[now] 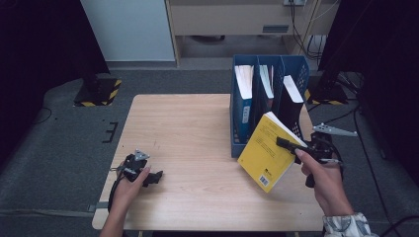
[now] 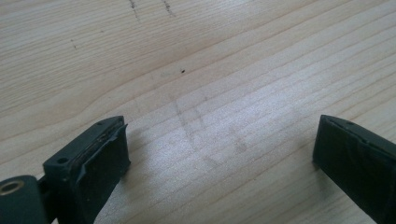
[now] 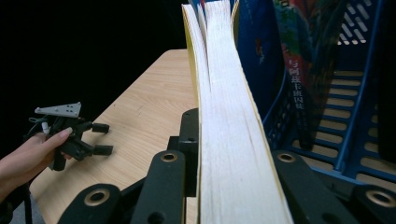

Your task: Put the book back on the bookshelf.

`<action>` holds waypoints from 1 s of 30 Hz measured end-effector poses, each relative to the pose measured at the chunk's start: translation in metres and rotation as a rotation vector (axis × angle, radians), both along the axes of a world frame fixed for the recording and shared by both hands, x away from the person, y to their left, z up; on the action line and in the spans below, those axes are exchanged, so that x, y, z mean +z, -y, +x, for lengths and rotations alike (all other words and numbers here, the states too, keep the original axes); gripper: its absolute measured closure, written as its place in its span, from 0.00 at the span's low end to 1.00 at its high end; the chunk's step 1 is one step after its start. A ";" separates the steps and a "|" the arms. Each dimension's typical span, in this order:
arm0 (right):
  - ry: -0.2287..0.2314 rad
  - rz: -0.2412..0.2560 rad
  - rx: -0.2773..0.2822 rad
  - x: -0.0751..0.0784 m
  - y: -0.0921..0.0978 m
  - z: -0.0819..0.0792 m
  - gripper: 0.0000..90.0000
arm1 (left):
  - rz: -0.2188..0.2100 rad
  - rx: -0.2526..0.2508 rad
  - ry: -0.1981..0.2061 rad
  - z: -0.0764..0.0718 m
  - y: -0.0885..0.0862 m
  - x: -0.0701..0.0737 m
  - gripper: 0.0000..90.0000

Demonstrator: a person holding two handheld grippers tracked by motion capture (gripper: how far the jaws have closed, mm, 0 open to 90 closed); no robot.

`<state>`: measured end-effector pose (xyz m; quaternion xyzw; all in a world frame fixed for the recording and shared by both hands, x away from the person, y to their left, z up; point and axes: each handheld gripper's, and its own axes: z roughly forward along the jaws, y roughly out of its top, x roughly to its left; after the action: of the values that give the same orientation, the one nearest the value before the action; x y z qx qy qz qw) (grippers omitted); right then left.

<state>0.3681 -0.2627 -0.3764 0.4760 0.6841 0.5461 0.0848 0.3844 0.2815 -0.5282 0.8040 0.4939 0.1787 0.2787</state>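
**A:** High view first: where is your right gripper (image 1: 289,144), and what is in it?

**B:** It is at the right side of the table (image 1: 188,128), in your right hand (image 1: 323,180). Its jaws are closed on a yellow book (image 1: 269,150), clamping it near the upper right edge. You hold the book up off the wood, tilted, with its lower corner and barcode pointing toward you.

**A:** And where is the book compared with the blue file rack (image 1: 269,69)?

**B:** Just in front of it, overlapping the rack's front edge in the high view. I cannot tell if they touch. The rack has three slots, each already holding books or folders, white page edges up.

**A:** What does the right gripper view tell you?

**B:** You are looking along the book's page edges (image 3: 229,121), which rise straight up between the two black jaws pressed against either cover. The pages are fanned slightly apart at the top. The blue rack (image 3: 355,116) is close on the right, with a colourful cover standing inside it.

**A:** And your left gripper (image 1: 154,177)?

**B:** It rests low at the near left of the table in your left hand (image 1: 129,185), well apart from the book. In the left gripper view the jaws stand wide apart over bare wood (image 2: 205,93), nothing between them. The right gripper view also catches that gripper (image 3: 95,138) across the table, fingers (image 3: 100,127) spread.
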 end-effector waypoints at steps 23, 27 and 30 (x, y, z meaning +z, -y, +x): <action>0.060 0.065 -0.030 0.060 0.016 0.008 0.83 | -0.008 0.002 0.004 -0.001 0.001 -0.001 0.01; 0.068 0.074 -0.041 0.068 0.021 0.010 0.83 | -0.008 0.002 0.004 -0.001 0.001 -0.001 0.01; 0.072 0.076 -0.051 0.071 0.024 0.012 0.83 | -0.008 0.001 0.005 0.000 0.001 -0.001 0.01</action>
<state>0.3797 -0.2869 -0.3054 0.4762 0.6473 0.5859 0.1049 0.3840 0.2802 -0.5294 0.8021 0.4946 0.1787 0.2831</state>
